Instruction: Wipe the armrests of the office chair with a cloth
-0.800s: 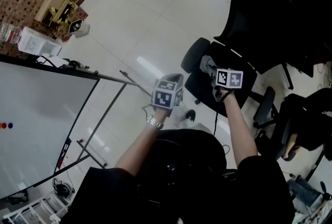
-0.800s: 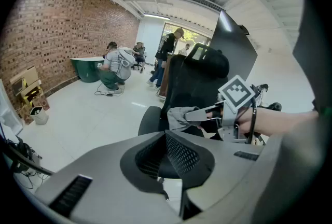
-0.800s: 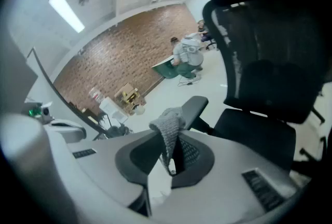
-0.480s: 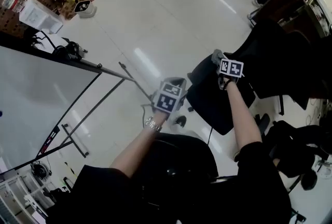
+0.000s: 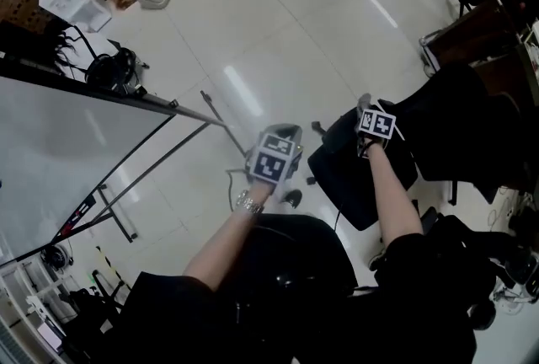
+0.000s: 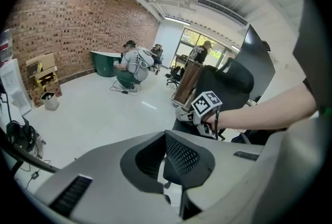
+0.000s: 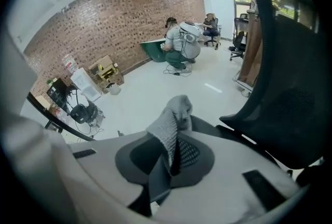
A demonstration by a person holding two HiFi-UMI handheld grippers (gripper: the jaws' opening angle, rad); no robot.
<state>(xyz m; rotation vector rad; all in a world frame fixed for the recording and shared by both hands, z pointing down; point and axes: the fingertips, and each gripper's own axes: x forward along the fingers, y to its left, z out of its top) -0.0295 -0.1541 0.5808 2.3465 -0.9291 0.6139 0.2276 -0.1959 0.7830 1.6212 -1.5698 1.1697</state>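
Observation:
A black office chair (image 5: 360,173) stands on the white floor to my right, its tall back (image 7: 290,72) filling the right of the right gripper view. My right gripper (image 5: 365,107) hovers over the chair's near edge, shut on a grey knitted cloth (image 7: 170,127) that sticks up between the jaws. A dark padded part of the chair (image 7: 210,125), perhaps an armrest, lies just behind the cloth. My left gripper (image 5: 285,135) hangs to the left of the chair over bare floor, shut with nothing in it (image 6: 165,139). From the left gripper view I see the right gripper's marker cube (image 6: 205,105).
A whiteboard on a wheeled stand (image 5: 67,160) stands at the left, with cables (image 5: 109,67) behind it. More black chairs (image 5: 472,244) crowd the right. Boxes (image 5: 76,0) sit by the brick wall. A person (image 7: 181,44) crouches far across the open floor.
The head view has swung, so the chair now lies lower and farther right. The right gripper stays at the chair with the cloth in it; the left gripper has hardly moved.

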